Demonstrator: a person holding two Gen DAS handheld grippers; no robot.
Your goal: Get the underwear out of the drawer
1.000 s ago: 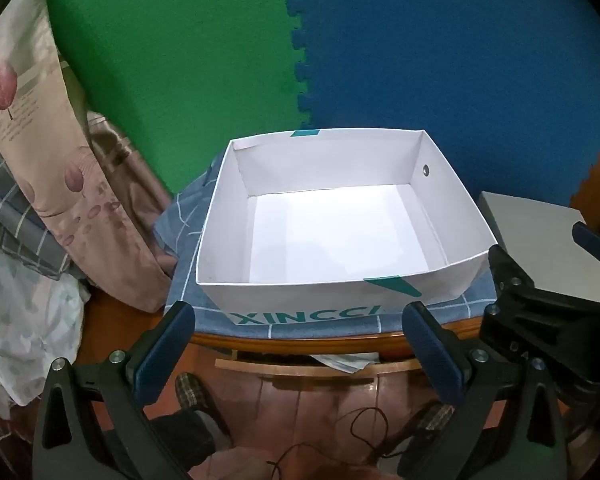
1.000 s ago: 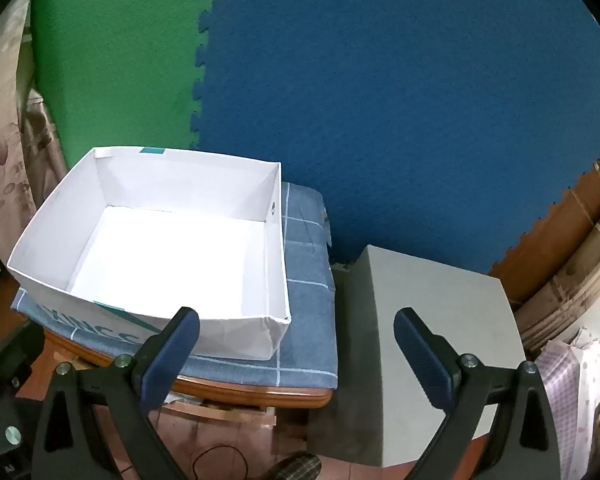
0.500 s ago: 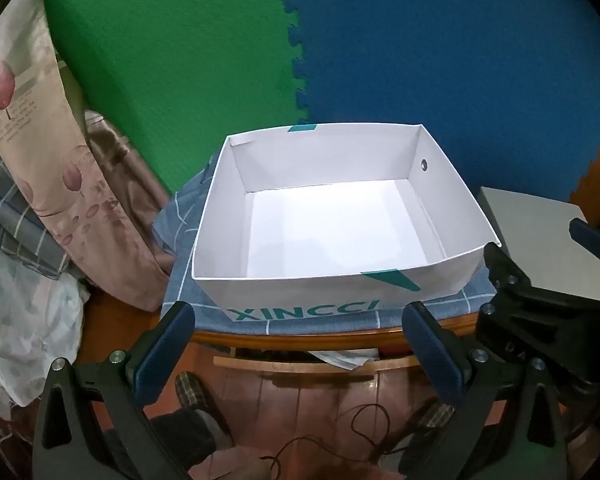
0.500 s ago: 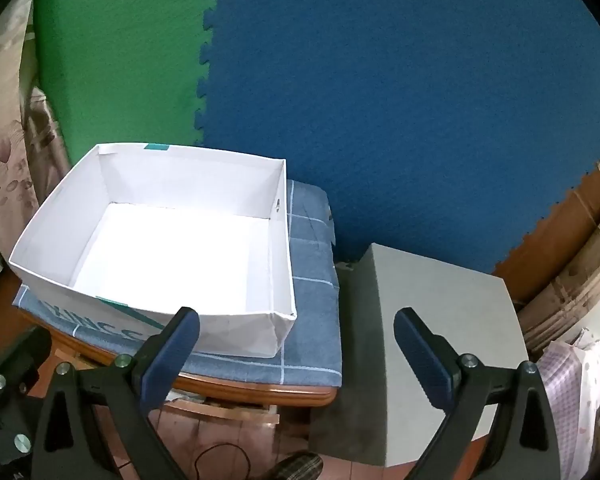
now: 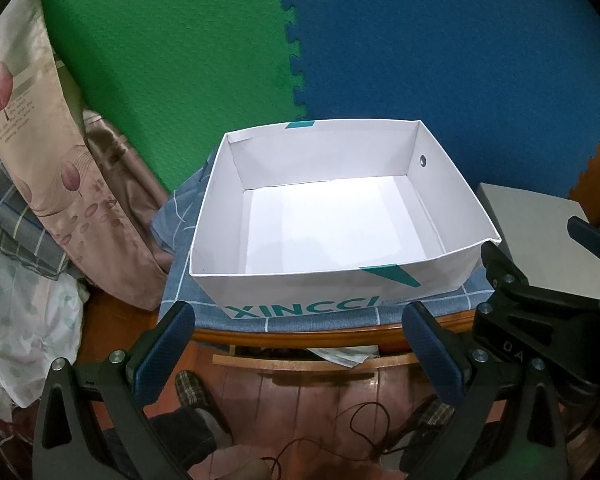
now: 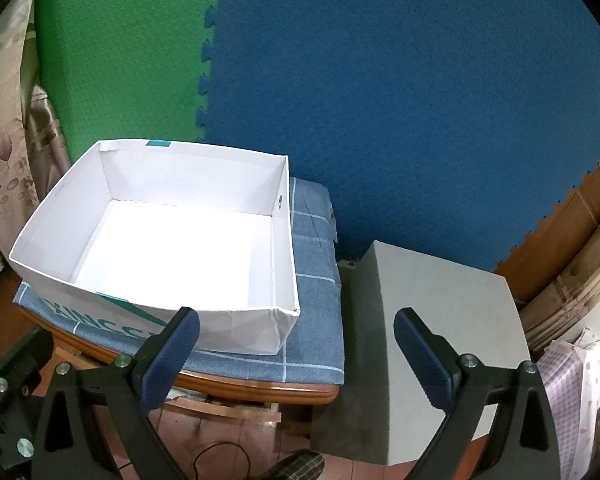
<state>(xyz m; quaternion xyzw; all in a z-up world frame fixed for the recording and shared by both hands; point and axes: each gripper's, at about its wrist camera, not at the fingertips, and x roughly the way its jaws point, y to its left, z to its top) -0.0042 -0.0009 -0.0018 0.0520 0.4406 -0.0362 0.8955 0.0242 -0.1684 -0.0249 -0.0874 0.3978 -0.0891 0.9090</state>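
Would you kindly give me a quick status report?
Left gripper and right gripper: jaws open, empty. White box shows no underwear. Nothing in the way.

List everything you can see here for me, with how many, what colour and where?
box: one, white with teal lettering, open and empty, on the cushion.
cushion: one, blue with pale check lines, on a wooden seat.
wooden seat: one, reddish brown, under the cushion.
grey block: one, pale grey, right of the seat.
foam mats: two, green and blue, interlocked, on the wall behind.
fabrics: several, beige leaf print, plaid, pale patterned, piled left of the seat.
cable: one, dark, on the floor.
slippered foot: one, plaid, on the floor under the seat.
left tongs: one, black with blue pads, open, empty.
right tongs: one, same, open, empty.
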